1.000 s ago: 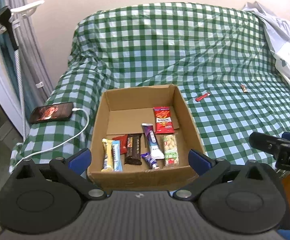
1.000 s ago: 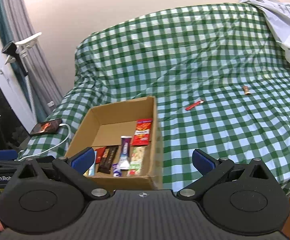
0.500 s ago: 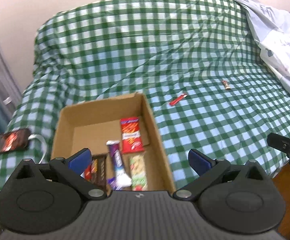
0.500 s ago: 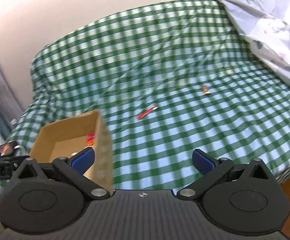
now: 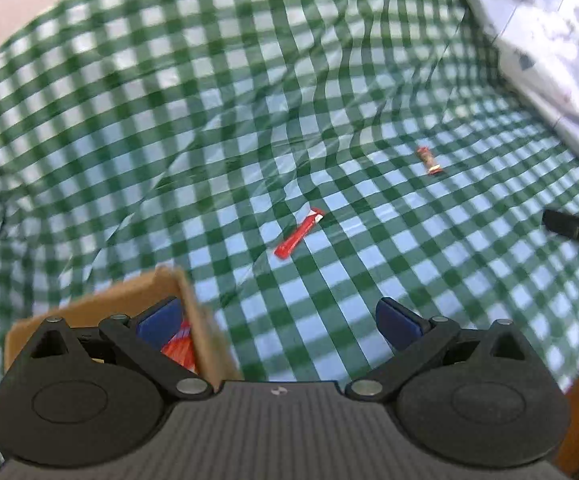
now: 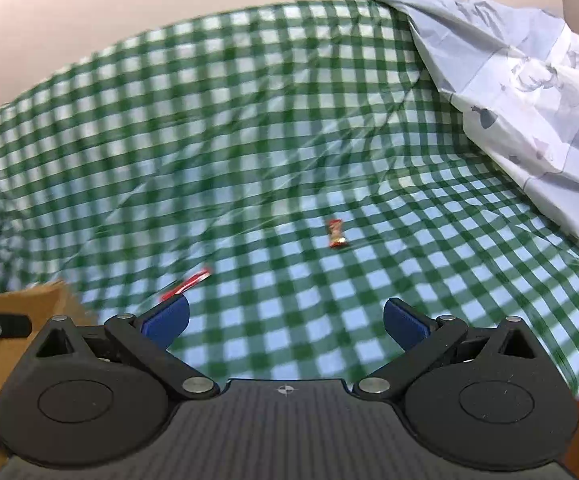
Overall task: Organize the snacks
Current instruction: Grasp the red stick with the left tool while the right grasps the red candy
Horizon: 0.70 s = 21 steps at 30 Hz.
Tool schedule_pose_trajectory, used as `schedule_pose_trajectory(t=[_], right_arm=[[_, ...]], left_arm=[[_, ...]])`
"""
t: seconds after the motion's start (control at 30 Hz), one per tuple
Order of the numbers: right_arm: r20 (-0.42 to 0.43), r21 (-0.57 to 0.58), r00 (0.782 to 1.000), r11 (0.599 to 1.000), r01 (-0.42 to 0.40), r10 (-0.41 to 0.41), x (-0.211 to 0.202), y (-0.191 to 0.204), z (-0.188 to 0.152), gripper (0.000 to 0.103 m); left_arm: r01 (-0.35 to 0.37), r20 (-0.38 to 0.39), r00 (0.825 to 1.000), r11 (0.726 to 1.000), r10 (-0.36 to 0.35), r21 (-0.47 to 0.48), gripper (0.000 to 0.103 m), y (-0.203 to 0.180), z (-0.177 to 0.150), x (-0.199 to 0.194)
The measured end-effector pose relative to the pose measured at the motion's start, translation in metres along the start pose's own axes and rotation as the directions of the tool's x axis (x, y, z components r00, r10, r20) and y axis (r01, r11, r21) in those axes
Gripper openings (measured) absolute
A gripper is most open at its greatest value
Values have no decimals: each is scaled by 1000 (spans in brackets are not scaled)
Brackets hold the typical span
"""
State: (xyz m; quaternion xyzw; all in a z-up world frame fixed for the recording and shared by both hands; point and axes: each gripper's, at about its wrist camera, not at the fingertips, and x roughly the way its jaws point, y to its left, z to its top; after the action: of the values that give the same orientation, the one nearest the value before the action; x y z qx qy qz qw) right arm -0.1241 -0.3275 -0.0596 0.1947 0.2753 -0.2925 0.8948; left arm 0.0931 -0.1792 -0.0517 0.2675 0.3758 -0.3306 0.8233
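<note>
- Bed cover (image 5: 249, 80): green-checked cloth, wrinkled and soft. Judgement: it will give under pressure, so any descent onto it should be slow, with the fingertips just grazing the fabric and not digging in.
- White sheet (image 6: 529, 80): bunched at the far right of the bed, well apart from both loose snacks. No interference expected.
- Cardboard box (image 5: 193, 320): at the near left edge of the bed, a red packet visible inside it behind the left gripper's finger. Judgement: this is the collecting point, and most of the sorting appears done.
- Left gripper (image 5: 277, 316): jaws wide apart, holding nothing, hovering above the box's right wall and facing the open bed.
- Right gripper (image 6: 285, 322): jaws likewise wide apart and empty, positioned above the cloth, with the red stick just beyond its left finger.
- Red stick (image 5: 298, 233): a thin flat wrapper lying diagonally on the cloth, near the box, untouched. Judgement: the closer target. The gripper should be turned so the fingers close across the narrow width, not along the length.
- Small candy (image 6: 336, 233): a short wrapped piece further out towards the white sheet, well apart from the red stick. Judgement: small and light, so a centred, square closure is needed or it may skid away on the fabric.
- Both views are motion-blurred, so finer wrapper detail cannot be told.
</note>
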Motion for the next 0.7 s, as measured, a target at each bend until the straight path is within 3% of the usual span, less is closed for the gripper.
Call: schedule_pose_trajectory(t=[0.17, 0.3, 0.37, 0.43, 0.63, 0.7], right_arm=[[-6, 8, 999, 999, 38, -38, 99, -27, 22, 102], [5, -3, 999, 999, 48, -48, 181, -40, 31, 102], [0, -11, 999, 999, 53, -53, 223, -44, 34, 102], [-13, -24, 998, 998, 60, -60, 260, -45, 38, 102], [-48, -96, 992, 989, 113, -118, 352, -48, 43, 102], [-102, -107, 984, 985, 136, -147, 381, -53, 41, 102]], left_arm=[[82, -51, 995, 996, -81, 17, 103, -12, 25, 96], [89, -94, 992, 996, -86, 25, 103, -15, 34, 171], [131, -129, 983, 991, -129, 13, 103, -12, 38, 204], [162, -164, 973, 987, -159, 3, 103, -8, 42, 230], [148, -204, 968, 989, -143, 12, 103, 1, 60, 287], [127, -219, 968, 992, -122, 12, 103, 6, 64, 298]])
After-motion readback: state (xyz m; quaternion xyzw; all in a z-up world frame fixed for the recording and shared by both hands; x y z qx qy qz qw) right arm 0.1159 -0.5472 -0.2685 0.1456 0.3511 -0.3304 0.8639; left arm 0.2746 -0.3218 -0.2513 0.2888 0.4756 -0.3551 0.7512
